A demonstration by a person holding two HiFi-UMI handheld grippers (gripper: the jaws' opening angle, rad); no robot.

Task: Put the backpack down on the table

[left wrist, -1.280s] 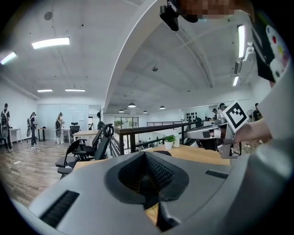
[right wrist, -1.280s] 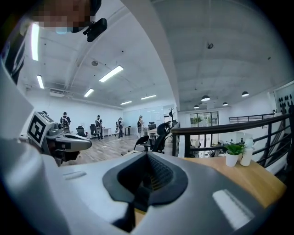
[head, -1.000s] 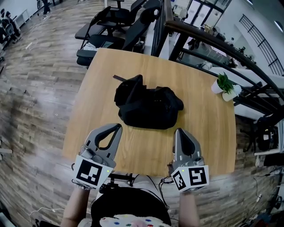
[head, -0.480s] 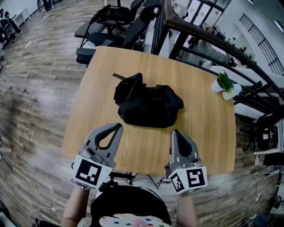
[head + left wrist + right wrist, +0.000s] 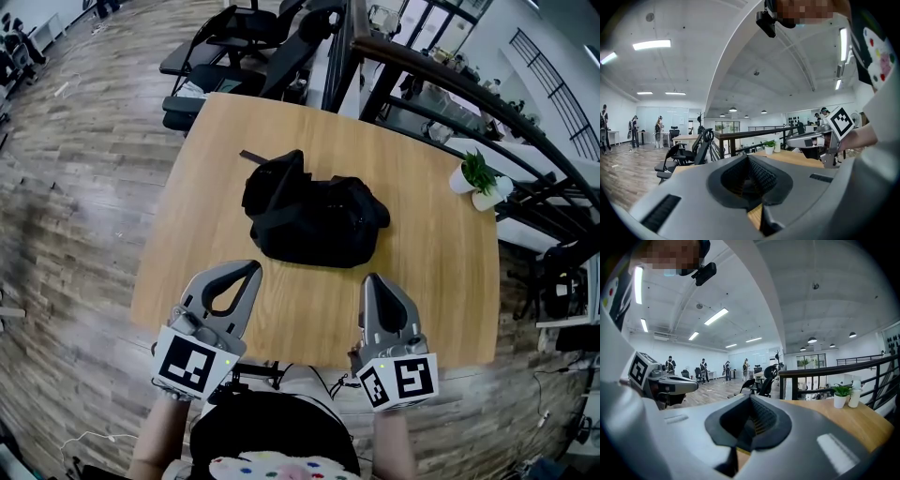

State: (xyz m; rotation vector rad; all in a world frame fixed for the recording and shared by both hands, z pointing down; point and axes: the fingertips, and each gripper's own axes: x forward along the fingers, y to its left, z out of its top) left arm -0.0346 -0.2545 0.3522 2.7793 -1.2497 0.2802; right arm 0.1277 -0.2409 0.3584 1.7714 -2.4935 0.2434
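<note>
A black backpack [image 5: 312, 218] lies slumped on the middle of the wooden table [image 5: 432, 281], with a strap end poking out at its far left. My left gripper [image 5: 253, 271] hovers over the table's near left part, shut and empty, a short way in front of the bag. My right gripper [image 5: 371, 281] hovers over the near right part, also shut with nothing in it. In the left gripper view the jaws [image 5: 749, 157] meet tip to tip and the right gripper [image 5: 813, 139] shows beside them. The right gripper view shows closed jaws [image 5: 751, 398] too; the bag is hidden behind them.
A small potted plant [image 5: 477, 182] stands near the table's far right edge. Black office chairs [image 5: 234, 47] crowd the table's far side, and a dark railing [image 5: 450, 89] runs past at the back right. The person's torso is against the near edge.
The right gripper has drifted slightly toward the near edge. The left gripper and the backpack stay where they were.
</note>
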